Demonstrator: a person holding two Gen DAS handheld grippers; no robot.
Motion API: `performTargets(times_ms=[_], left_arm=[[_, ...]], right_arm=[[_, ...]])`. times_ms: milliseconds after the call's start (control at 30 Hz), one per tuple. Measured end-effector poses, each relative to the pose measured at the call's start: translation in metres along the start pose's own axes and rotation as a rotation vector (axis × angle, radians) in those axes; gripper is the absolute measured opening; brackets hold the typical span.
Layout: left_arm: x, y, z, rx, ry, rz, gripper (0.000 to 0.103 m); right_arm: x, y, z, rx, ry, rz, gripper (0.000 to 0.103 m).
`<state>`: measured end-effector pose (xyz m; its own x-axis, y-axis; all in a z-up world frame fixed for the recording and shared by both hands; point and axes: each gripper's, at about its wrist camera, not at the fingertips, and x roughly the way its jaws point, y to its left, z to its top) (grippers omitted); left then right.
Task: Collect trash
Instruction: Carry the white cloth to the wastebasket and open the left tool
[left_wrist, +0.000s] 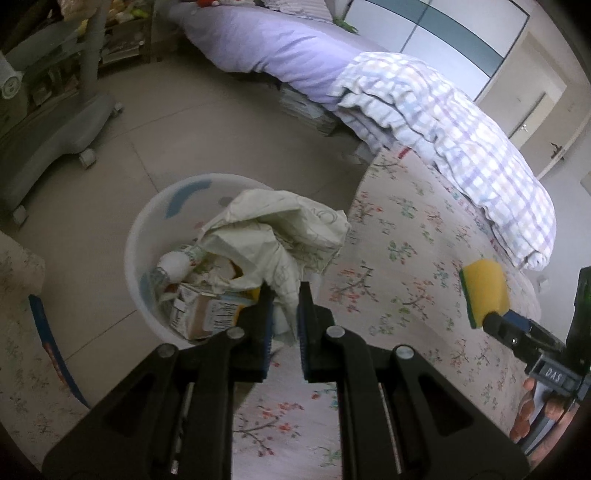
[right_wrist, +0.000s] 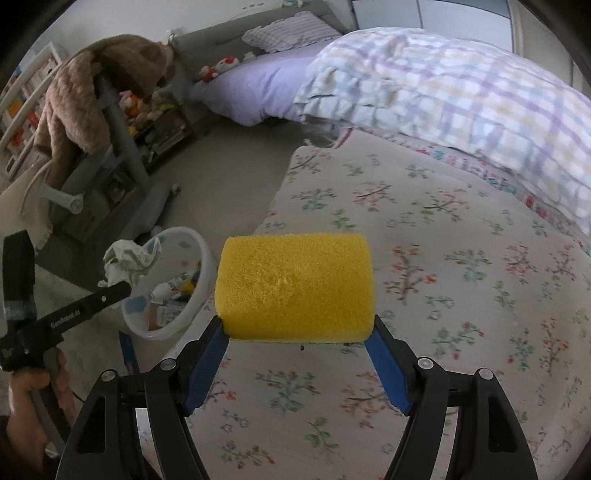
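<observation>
Crumpled paper (left_wrist: 280, 236) pinched by left gripper (left_wrist: 284, 295) over round bin (left_wrist: 147, 221); right gripper (right_wrist: 299, 332) clamps porous sponge (right_wrist: 295, 288)

Porous yellow foam sponge (right_wrist: 293, 286), crumpled matt paper (left_wrist: 273, 236), glossy plastic bin (left_wrist: 147, 221).

Crumpled paper (left_wrist: 280, 236): cream sheet with faint printed line drawings, heavily creased, held above the rim of the bin. White round plastic bin (left_wrist: 140, 236): stands on the tiled floor just beside the floral-covered bed, holding cartons and wrappers. Sponge (right_wrist: 295, 288): yellow with a green scouring layer, held over the bedspread.
</observation>
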<state>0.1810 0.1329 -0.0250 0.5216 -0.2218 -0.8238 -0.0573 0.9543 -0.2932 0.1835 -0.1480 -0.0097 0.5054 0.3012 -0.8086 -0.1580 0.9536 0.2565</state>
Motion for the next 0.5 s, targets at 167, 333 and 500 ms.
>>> performTargets(times_ms=[167, 333, 500], left_arm=[[0.009, 0.019, 0.002, -0.049, 0.001, 0.088, 0.064], [0.003, 0.039, 0.004, -0.127, -0.002, 0.163, 0.087], [-0.006, 0.055, 0.001, -0.128, -0.019, 0.273, 0.098]], right_arm=[[0.019, 0.02, 0.001, -0.019, 0.014, 0.035, 0.076], [0.033, 0.041, 0.0, -0.055, 0.029, 0.049, 0.076], [0.048, 0.059, 0.0, -0.061, 0.043, 0.09, 0.076]])
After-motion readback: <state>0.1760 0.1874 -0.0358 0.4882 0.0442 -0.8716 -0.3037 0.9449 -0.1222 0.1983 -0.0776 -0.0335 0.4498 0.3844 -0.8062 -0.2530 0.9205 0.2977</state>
